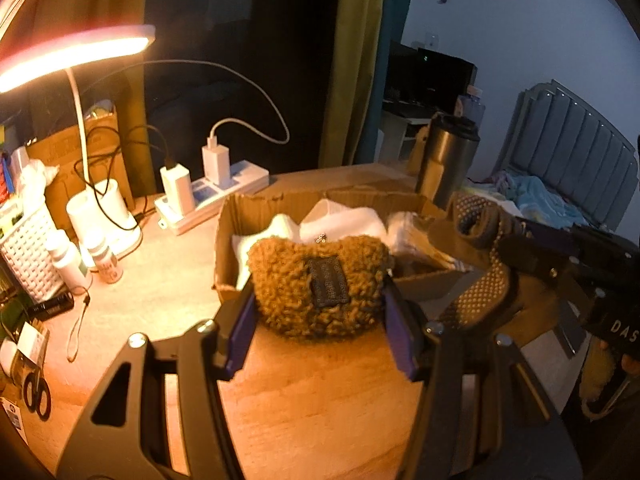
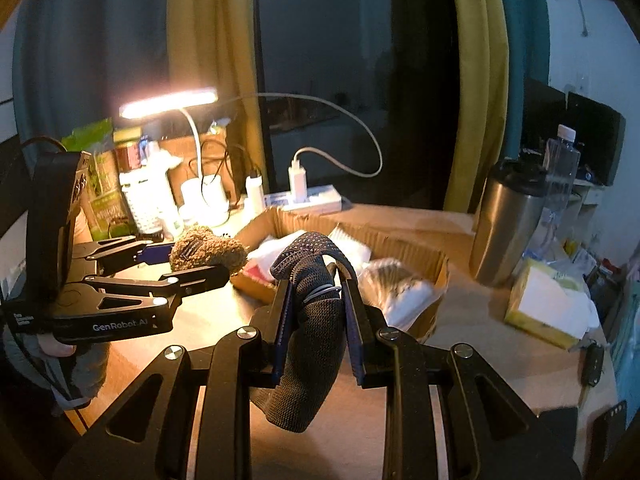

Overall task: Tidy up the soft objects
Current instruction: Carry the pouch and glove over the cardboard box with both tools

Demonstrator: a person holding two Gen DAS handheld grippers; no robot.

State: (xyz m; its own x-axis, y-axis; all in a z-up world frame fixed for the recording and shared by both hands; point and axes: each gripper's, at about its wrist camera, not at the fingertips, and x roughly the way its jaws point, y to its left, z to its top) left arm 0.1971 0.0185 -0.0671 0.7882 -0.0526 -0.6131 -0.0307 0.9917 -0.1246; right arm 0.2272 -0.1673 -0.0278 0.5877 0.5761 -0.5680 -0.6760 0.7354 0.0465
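Holding one soft thing in each of my tongs beside the cardboard box (image 1: 228, 240).

My left gripper (image 1: 320, 320) is closed around a fuzzy brown pouch (image 1: 316, 284) with a dark patch, held at the box's near-left corner. My right gripper (image 2: 316, 312) pinches a dark dotted grip sock (image 2: 308, 320), which droops between the fingers just in front of the box, where white cloths (image 1: 340, 224) lie. A steel tumbler (image 2: 508, 228) stands beyond on the wooden desk (image 1: 300, 400).

- A wooden counter (image 1: 312, 408) is carrying everything.
- A cardboard box (image 1: 226, 248), power strip (image 1: 212, 200), steel tumbler (image 2: 508, 232) and tissue pack (image 2: 540, 304) are sitting on it.
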